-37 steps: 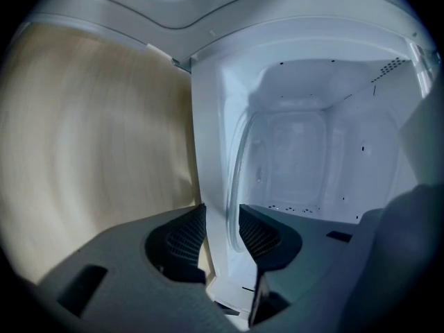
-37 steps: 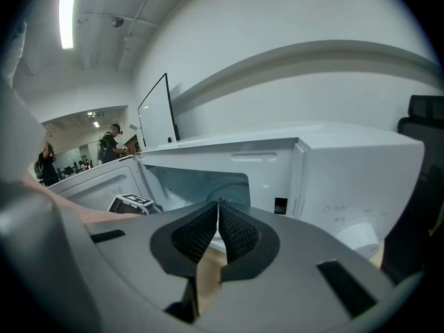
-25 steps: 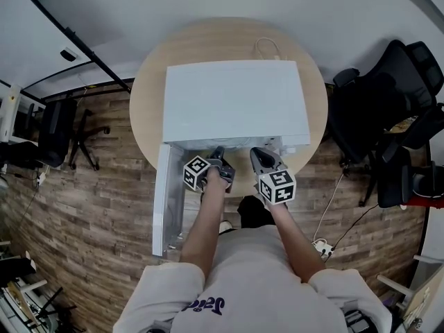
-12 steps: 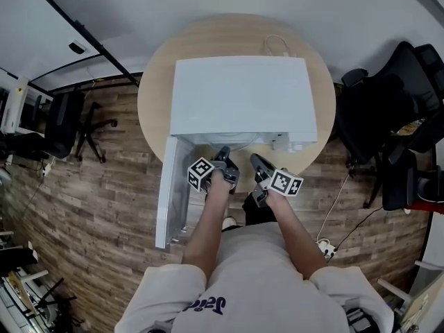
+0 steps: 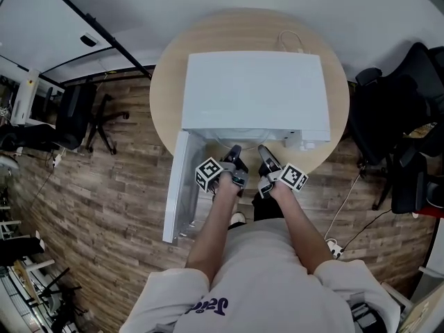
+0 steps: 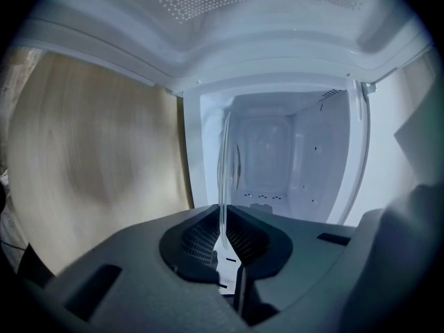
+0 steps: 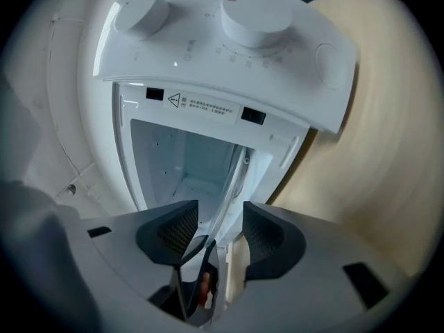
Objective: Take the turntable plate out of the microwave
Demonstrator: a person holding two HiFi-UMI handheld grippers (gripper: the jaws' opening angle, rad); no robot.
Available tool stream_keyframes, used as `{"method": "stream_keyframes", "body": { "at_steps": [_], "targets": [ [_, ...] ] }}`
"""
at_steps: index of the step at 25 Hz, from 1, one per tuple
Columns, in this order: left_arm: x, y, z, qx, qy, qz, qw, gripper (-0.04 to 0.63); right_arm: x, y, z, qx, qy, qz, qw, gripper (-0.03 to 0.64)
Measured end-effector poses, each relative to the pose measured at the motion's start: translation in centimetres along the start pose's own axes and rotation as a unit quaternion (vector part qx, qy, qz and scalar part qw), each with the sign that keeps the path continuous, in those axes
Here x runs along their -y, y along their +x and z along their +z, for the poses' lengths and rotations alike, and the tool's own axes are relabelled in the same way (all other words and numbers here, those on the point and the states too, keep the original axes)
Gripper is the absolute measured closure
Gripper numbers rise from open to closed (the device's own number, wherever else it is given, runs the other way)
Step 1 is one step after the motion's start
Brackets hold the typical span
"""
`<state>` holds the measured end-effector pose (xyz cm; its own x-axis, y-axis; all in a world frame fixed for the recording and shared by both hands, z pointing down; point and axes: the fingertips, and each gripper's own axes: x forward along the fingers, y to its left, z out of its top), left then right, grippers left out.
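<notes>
Compared with one second ago, the right gripper has rolled on its side, so its marker cube now shows another face, and it sits lower in front of the microwave. Its jaws, which were together before, are opening. The rim of the glass turntable plate passes between them, but the pads do not press on it.

The left gripper has changed little. Its claw is narrow and clamps the thin edge of the plate. The plate is seen edge-on and runs from these jaws into the open mouth of the oven cavity, so it is at the front of the microwave and not fully out.

The door stays swung open to the left, and the microwave stands on the round wooden table.

For writing, the right gripper view shows the control panel with two round knobs. Below them is a white label with a warning triangle and a line of small print. This print, and the marks around the knobs, are too small to read. The person's shirt has purple letters that I cannot read.
</notes>
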<state>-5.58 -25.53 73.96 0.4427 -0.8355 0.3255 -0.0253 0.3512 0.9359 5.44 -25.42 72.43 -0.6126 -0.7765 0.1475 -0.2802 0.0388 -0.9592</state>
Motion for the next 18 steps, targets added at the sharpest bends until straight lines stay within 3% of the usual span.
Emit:
{"method": "stream_keyframes", "body": {
  "at_steps": [9, 14, 16, 18],
  "targets": [
    [0.8, -1.5, -0.7, 0.0, -0.01, -0.02, 0.9997, 0.561, -0.4, 3.1, 0.3, 0.02, 0.057, 0.034, 0.998, 0.423],
    [-0.1, -2.6, -1.2, 0.003, -0.021, -0.02, 0.9996, 0.561, 0.3, 4.7, 0.5, 0.018, 0.053, 0.011, 0.998, 0.427],
    [-0.2, -3.1, -1.6, 0.003, -0.024, -0.021, 0.9995, 0.561, -0.6, 5.6, 0.5, 0.021, 0.06, 0.034, 0.997, 0.463],
    [-0.3, -3.5, -2.0, 0.003, -0.028, -0.023, 0.9993, 0.561, -0.7, 6.0, 0.4, 0.023, 0.064, 0.03, 0.997, 0.476]
  ]
}}
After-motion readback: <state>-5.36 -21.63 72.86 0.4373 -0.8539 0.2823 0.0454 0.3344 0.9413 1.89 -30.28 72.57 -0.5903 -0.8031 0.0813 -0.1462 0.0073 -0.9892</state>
